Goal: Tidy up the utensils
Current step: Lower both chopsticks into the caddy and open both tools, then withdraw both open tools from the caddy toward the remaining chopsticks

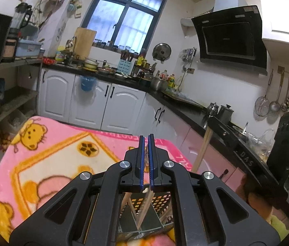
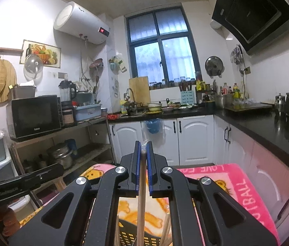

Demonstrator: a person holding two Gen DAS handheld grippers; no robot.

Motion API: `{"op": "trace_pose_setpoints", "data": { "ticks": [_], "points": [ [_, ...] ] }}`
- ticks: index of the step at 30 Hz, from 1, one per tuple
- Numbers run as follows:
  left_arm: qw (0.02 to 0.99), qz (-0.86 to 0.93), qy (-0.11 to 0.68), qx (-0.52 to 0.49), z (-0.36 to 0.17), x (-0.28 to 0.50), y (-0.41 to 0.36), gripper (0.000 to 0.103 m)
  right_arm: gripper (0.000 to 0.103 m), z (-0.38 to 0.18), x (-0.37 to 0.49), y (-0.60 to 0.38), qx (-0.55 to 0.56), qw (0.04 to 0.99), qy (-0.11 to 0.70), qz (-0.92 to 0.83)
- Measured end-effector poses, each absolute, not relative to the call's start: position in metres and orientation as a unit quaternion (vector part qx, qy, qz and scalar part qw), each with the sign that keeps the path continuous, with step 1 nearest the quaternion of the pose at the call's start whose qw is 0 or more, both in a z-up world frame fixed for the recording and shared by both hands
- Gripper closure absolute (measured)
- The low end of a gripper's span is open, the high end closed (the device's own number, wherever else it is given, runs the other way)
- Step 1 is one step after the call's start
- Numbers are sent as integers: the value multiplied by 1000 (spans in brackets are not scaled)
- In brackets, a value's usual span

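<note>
Roughly mid-task, judging by what's in the holder.

Left wrist view: left gripper (image 1: 146, 160) has its jaws nearly together, clamped on something thin and wooden-looking — chopsticks (image 1: 146, 199) by the look of it, running down from between the pads into the black perforated utensil holder (image 1: 160, 205) directly below. Holder stands on the pink cartoon blanket (image 1: 58, 155), near its near edge, under the gripper body. At least one more stick (image 1: 131, 207) leans inside the holder. To the right, the other gripper (image 1: 244, 149) carries a long wooden stick (image 1: 202, 149) above the blanket's right edge, its lower end behind this gripper's linkage.

Right wrist view: right gripper (image 2: 143, 156) is closed on that long wooden stick (image 2: 142, 194), the top end with a bit of clear wrap poking out between the fingertips. Shaft runs straight down toward the same black holder (image 2: 128, 235), seen at the bottom edge. Other sticks (image 2: 166, 227) already lean in it. Whether the held stick's tip is inside the holder — can't tell, it's cut off by the frame.

Status estimate: several sticks already in the holder; both grippers are holding pieces over or in it, so release is left for both. No loose utensils visible on the blanket in either view, but much of the blanket is hidden by the grippers, so what's left is uncertain.
</note>
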State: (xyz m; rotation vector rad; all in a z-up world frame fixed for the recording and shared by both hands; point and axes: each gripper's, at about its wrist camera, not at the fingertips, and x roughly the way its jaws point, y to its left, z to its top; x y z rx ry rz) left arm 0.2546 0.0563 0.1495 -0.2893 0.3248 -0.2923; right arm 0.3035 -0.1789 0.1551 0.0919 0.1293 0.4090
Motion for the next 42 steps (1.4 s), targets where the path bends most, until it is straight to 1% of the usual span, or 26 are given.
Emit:
{"op": "trace_pose_setpoints", "data": {
  "ticks": [12, 17, 20, 21, 24, 26, 28, 30, 34, 38, 39, 42],
  "points": [
    [959, -139, 185, -164, 121, 256, 63, 101, 96, 121, 317, -173, 57, 972, 111, 198],
    [959, -128, 188, -168, 113, 254, 68, 100, 93, 107, 314, -177, 62, 970, 136, 194],
    [958, -122, 189, -176, 110, 251, 74, 91, 93, 102, 307, -180, 65, 968, 142, 197],
    [958, -120, 189, -178, 109, 250, 76, 85, 93, 102, 305, -181, 65, 967, 143, 198],
    [959, -114, 189, -178, 108, 247, 78, 79, 92, 100, 299, -182, 63, 967, 147, 200],
    [960, -110, 189, -176, 108, 245, 78, 73, 84, 98, 296, -183, 60, 967, 152, 197],
    [961, -107, 188, -174, 108, 242, 78, 66, 83, 97, 292, -184, 58, 967, 154, 195],
    [962, -104, 186, -171, 108, 238, 79, 61, 83, 96, 287, -185, 55, 967, 154, 195],
    [964, -96, 183, -166, 109, 231, 81, 50, 74, 96, 278, -187, 51, 967, 158, 195],
    [964, -95, 184, -165, 108, 225, 83, 40, 72, 94, 271, -190, 46, 966, 164, 195],
    [965, -94, 183, -164, 108, 223, 83, 36, 71, 94, 269, -191, 45, 966, 165, 195],
    [965, -95, 184, -163, 107, 219, 82, 29, 67, 93, 263, -194, 44, 965, 169, 196]
  ]
}}
